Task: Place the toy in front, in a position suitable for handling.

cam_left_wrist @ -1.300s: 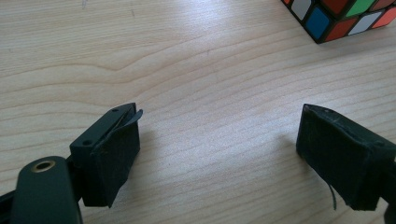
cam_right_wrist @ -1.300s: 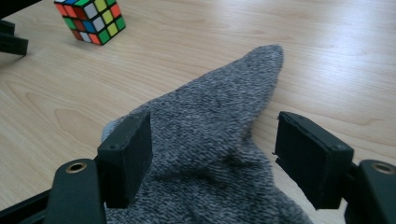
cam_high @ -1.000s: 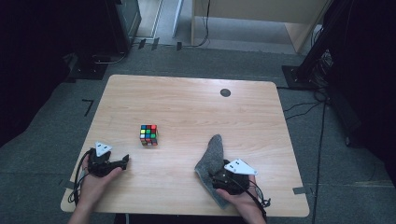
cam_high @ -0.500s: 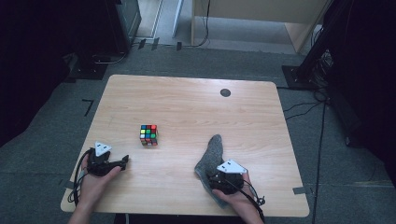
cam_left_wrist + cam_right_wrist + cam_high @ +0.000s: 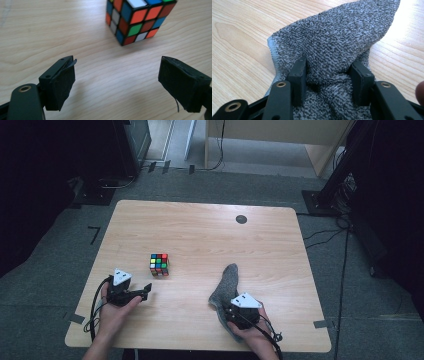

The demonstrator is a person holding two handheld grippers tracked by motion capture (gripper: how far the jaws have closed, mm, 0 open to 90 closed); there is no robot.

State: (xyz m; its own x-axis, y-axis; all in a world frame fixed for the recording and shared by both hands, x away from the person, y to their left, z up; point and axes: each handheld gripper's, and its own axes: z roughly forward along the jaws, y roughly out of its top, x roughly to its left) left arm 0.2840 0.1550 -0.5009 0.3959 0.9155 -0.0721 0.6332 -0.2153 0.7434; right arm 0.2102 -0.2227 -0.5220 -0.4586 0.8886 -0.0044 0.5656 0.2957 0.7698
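A scrambled colour cube point(image 5: 159, 264) stands on the wooden table point(image 5: 210, 230), left of centre. My left gripper point(image 5: 145, 291) lies low just short of it, open; in the left gripper view the cube point(image 5: 136, 20) sits ahead of the bare gap point(image 5: 118, 66) between the pads. A grey terry cloth point(image 5: 227, 282) lies crumpled at the front right. My right gripper point(image 5: 228, 309) sits over its near end. Its jaws have just been closing, and both pads press a bunched fold of the cloth point(image 5: 337, 32) in the right gripper view point(image 5: 328, 68).
A small black disc point(image 5: 241, 219) is set into the table near the far edge. Bare wood stretches between the cube and the cloth. Dark stands and cables point(image 5: 345, 245) crowd the floor around the table.
My right gripper has shifted left onto the cloth's near end and its jaws have narrowed around a fold. The left gripper has edged right, toward the cube.
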